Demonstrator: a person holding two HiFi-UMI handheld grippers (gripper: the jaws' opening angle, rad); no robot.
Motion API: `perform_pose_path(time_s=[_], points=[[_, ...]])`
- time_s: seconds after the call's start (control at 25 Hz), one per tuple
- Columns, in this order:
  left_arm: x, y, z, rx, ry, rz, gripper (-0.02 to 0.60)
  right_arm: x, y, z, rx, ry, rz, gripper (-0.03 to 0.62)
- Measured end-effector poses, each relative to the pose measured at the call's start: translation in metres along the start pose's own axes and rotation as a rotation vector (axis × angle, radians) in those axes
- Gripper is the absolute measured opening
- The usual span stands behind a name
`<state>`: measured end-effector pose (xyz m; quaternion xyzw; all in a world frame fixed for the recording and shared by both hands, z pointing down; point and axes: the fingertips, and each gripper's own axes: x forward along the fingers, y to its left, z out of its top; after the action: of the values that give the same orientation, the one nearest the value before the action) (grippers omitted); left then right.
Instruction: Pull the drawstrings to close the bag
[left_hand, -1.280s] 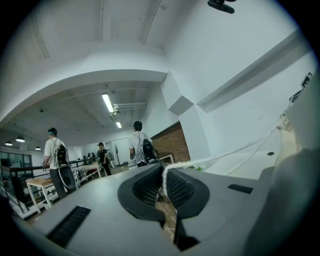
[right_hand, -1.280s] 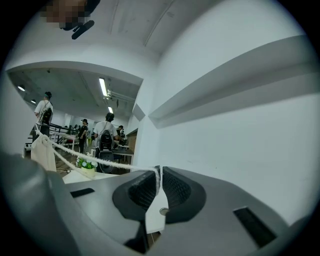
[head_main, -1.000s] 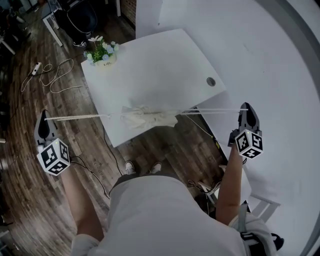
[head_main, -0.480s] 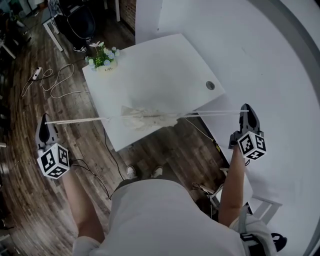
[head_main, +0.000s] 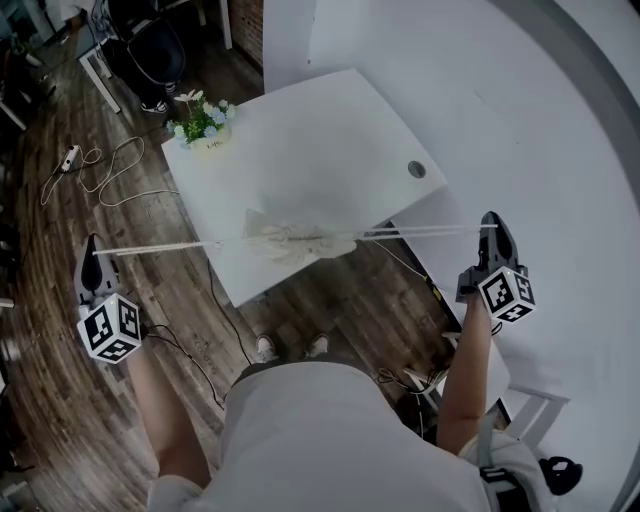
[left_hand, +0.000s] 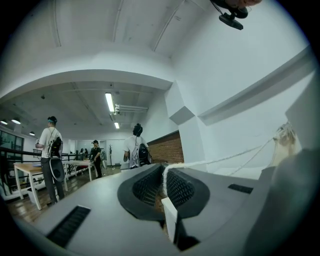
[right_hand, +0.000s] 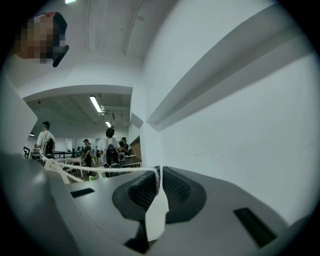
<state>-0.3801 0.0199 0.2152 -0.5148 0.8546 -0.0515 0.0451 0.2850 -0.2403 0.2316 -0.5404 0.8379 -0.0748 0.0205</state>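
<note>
Nothing here is actually readable, as far as I can see. The left cube behind the left gripper and the right cube behind the right gripper only carry black-and-white square code patterns, no letters or digits. The flower pot on the table seems to have a small dark mark on its front, but it's way too tiny to make out.
</note>
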Motion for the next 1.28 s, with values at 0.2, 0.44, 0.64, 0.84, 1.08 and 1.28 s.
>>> perform_pose_path(time_s=[0.2,0.44,0.64,0.84,1.08,1.28], points=[[0.002,-0.002,-0.013,-0.093,0.032,-0.003,0.014,-0.009,0.004,-0.008,0.118,0.006,0.034,0.038],[0.007,-0.008,0.003,-0.055,0.006,-0.020,0.015,-0.015,0.002,0.002,0.109,-0.016,-0.004,0.037],[0.003,-0.018,0.034,-0.040,-0.054,-0.066,0.014,-0.024,-0.006,0.023,0.190,-0.075,-0.010,0.037],[-0.003,-0.024,0.058,-0.004,-0.086,-0.087,0.014,-0.033,-0.005,0.047,0.154,-0.126,-0.026,0.037],[-0.004,-0.027,0.081,-0.016,-0.114,-0.095,0.015,-0.042,0.000,0.074,0.073,-0.169,-0.042,0.037],[-0.005,-0.040,0.086,-0.034,-0.102,-0.117,0.014,-0.044,0.019,0.089,-0.011,-0.175,-0.043,0.037]])
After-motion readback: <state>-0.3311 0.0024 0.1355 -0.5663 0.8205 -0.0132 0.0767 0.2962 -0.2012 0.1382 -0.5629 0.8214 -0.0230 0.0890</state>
